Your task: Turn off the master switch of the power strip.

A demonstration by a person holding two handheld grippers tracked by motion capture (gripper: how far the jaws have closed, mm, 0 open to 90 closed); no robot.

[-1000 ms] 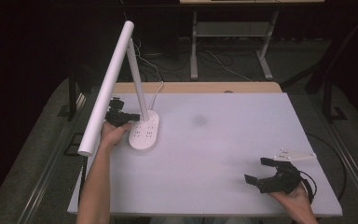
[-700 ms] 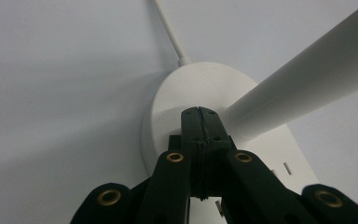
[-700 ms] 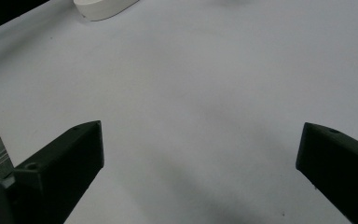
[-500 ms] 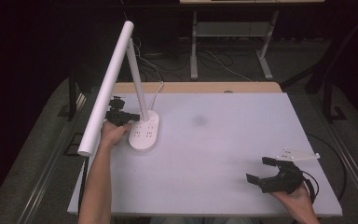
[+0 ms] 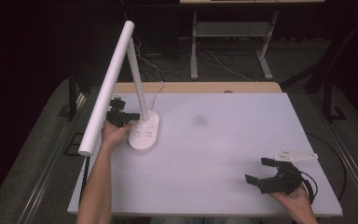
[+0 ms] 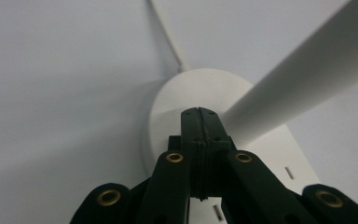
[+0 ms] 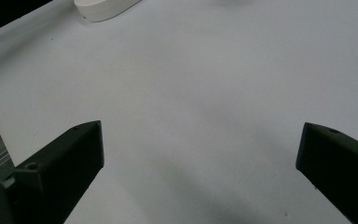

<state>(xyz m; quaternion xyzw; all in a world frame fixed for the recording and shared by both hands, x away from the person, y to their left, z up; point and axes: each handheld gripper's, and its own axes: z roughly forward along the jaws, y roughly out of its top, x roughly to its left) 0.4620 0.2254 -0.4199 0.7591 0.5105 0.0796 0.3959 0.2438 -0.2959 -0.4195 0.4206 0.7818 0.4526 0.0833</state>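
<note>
white tubular lamp (image 5: 109,84), oval base (image 5: 144,132)

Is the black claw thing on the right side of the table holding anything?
No, the right gripper has its jaws spread wide with bare white table between them.

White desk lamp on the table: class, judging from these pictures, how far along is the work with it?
Done: left gripper, jaws shut, has reached the white desk lamp's oval base. In hand: jaws over that base beside its stem. Left: unclear; right gripper waits open over the white table.
</note>
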